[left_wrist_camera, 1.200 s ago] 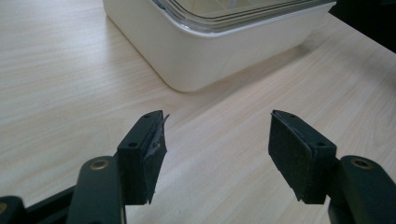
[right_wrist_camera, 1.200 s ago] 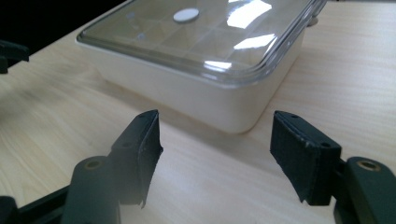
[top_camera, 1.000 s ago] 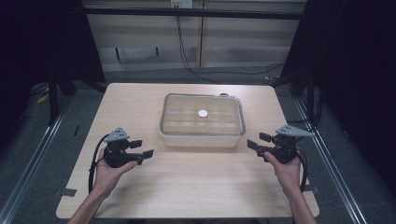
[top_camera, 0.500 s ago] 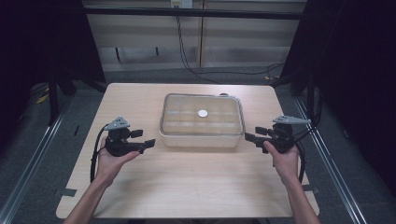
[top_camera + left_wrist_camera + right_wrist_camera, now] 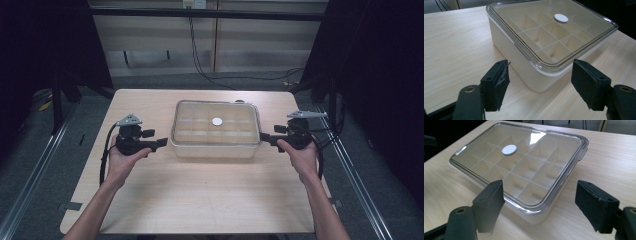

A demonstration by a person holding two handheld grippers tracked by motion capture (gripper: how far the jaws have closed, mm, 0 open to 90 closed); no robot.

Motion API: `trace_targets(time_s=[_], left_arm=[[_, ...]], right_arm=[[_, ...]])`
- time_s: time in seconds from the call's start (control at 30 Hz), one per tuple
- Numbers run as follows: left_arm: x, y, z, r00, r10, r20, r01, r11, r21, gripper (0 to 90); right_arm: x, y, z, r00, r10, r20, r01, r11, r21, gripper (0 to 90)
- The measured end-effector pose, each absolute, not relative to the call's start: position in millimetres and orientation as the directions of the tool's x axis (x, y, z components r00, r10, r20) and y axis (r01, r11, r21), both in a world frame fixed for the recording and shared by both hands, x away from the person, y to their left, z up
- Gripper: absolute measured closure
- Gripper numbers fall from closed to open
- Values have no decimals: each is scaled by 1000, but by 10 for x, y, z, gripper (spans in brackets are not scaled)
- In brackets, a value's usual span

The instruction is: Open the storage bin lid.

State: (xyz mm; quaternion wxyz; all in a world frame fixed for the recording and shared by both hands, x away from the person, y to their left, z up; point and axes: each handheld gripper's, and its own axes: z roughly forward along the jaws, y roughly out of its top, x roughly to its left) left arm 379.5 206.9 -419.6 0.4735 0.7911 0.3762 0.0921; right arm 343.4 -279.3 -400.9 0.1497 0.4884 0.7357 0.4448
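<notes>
At the left of the high view, the person's left hand (image 5: 121, 159) holds the black left gripper (image 5: 159, 143) just beside the left end of a cream rectangular plastic box (image 5: 216, 148), which sits a little above the middle of the frame on the pale wooden table (image 5: 200, 195). A black cable (image 5: 103, 157) loops down from this gripper along the wrist. In the left gripper view its jaws are spread wide with nothing between them, and the near corner of the box lies just beyond the gap, rising toward the upper right of the frame.

The box carries a clear, dark-rimmed lid (image 5: 216, 122) through which a grid of compartments shows; a small white round disc (image 5: 217, 121) lies at the middle of the lid.

At the right of the high view, the right hand (image 5: 300, 159) holds the black right gripper (image 5: 264, 137) with its tips close against the right end of the box; whether they touch it I cannot tell. In the right gripper view these jaws also stand wide apart and empty, the box corner just past them and the box running off to the upper left of the frame
</notes>
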Motion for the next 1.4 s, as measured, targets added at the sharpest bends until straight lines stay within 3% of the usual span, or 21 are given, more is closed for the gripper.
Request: trace_targets(time_s=[0.07, 0.13, 0.37, 0.57, 0.77, 1.0, 1.4], left_arm=[[3828, 2066, -4193, 698, 682, -218, 515, -267, 814, 303], [3890, 2075, -4153, 697, 658, -284, 536, -216, 816, 304], [3964, 2066, -4075, 687, 689, -231, 517, -239, 822, 309], [4176, 2008, -4186, 658, 718, -228, 562, -266, 783, 293], [4293, 1923, -4264, 653, 716, -246, 578, -262, 773, 255], [4316, 1777, -4268, 685, 700, -200, 566, -340, 751, 245], [4339, 1638, -4312, 699, 688, -196, 556, -349, 754, 199]], right_arm=[[3487, -2776, -4006, -474, 858, 199, 589, 140, 796, 225], [3545, -2756, -4008, -474, 859, 193, 596, 152, 789, 228], [3680, -2667, -3994, -480, 859, 180, 598, 170, 783, 228], [3864, -2569, -4068, -481, 860, 171, 629, 203, 750, 233], [4005, -2544, -4127, -469, 865, 177, 647, 200, 735, 204], [4122, -2553, -4259, -421, 882, 212, 703, 170, 690, 169], [4188, -2465, -4416, -426, 874, 235, 725, 173, 667, 131]])
